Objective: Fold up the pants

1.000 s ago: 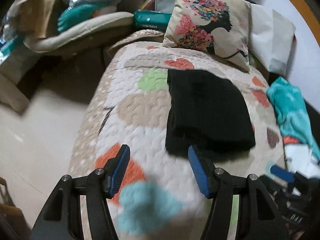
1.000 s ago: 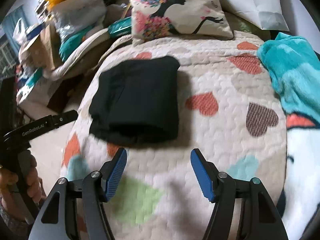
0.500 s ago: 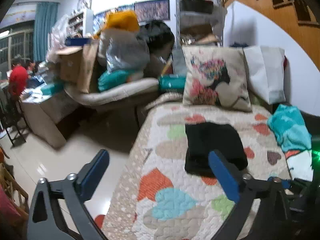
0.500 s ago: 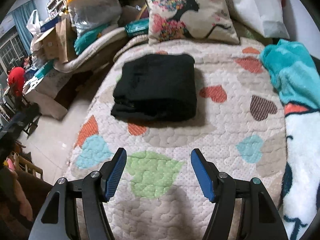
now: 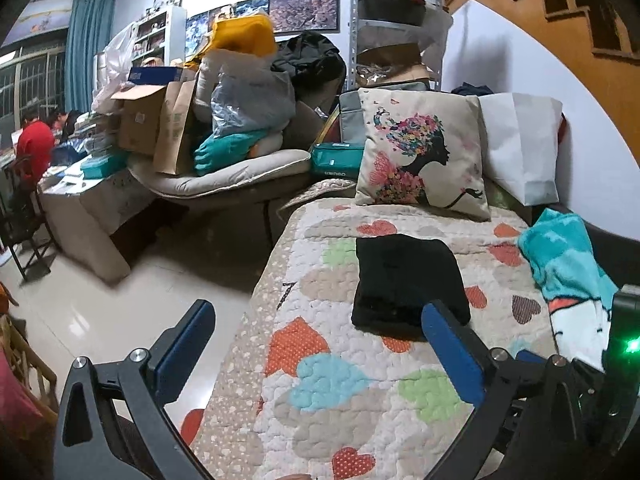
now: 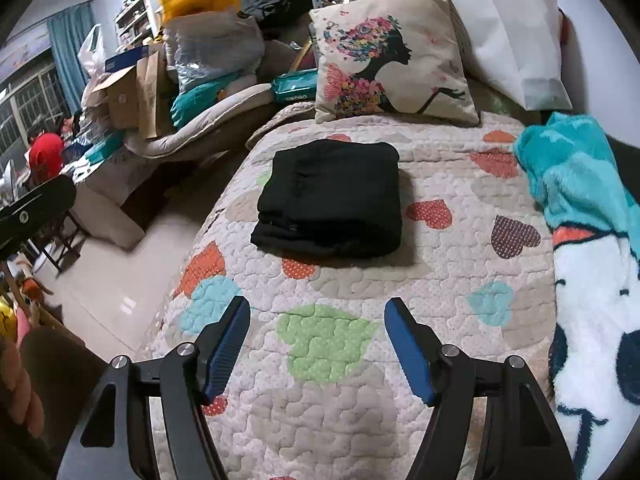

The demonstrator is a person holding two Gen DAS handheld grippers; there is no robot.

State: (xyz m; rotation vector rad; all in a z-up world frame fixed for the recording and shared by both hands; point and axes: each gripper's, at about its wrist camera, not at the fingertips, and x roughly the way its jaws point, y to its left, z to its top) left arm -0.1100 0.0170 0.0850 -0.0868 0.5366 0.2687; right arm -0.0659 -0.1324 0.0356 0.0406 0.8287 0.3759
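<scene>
The black pants (image 6: 332, 196) lie folded into a compact rectangle on the heart-patterned quilt (image 6: 328, 344); they also show in the left wrist view (image 5: 404, 280). My left gripper (image 5: 316, 340) is open and empty, held back and above the bed's near left edge. My right gripper (image 6: 318, 344) is open and empty, hovering over the quilt short of the pants. Neither gripper touches the pants.
A printed cushion (image 6: 388, 60) and a white pillow (image 6: 512, 36) lean at the head of the bed. A teal and white blanket (image 6: 588, 220) lies along the right side. A cluttered chair with boxes and bags (image 5: 208, 120) and tiled floor (image 5: 100, 300) are to the left.
Both grippers have pulled back and up from the folded pants, so the pants look smaller and farther. The left gripper's jaws opened wider. The pants have not moved.
</scene>
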